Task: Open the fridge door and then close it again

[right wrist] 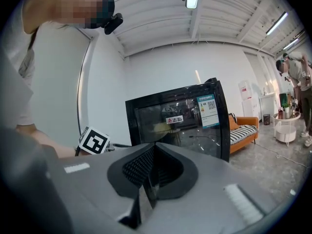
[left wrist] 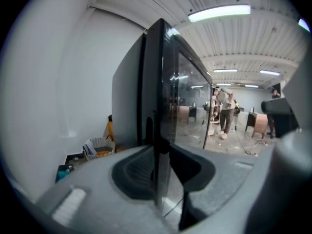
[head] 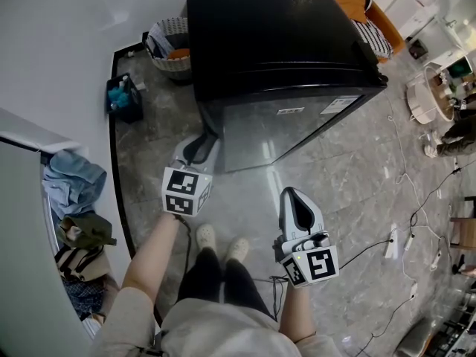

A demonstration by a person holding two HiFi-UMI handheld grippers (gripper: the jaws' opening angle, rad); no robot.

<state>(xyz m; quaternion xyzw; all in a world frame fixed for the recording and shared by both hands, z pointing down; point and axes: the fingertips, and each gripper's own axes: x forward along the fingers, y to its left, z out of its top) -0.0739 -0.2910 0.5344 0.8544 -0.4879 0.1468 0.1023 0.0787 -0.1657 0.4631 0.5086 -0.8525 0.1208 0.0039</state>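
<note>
A grey marble floor (head: 335, 177) is spreading open rightward, with thin cables (head: 413, 207) trailing at the far right and a white wall (head: 59, 50) closing in on the left. A black glass-door fridge (head: 275, 36) is standing ahead. The left gripper (head: 201, 147) is clamping its door (head: 282, 129) at the left edge. The right gripper (head: 299, 203) is hovering near, its jaws together and empty.

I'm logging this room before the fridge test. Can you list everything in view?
fridge: 1, black, glass-fronted, ahead of the person
basket: 1, pale woven, by the wall behind the fridge
crate: 1, black with blue contents, left of the fridge
sofa: 1, orange, behind the fridge
round table: 1, white, far right
clothes and bags: a pile, blue and olive, far left
cables: several, right
bystander: 1, right edge
shoes: 2, white
left gripper: grey, closed on the fridge door edge
right gripper: grey, jaws together, empty
</note>
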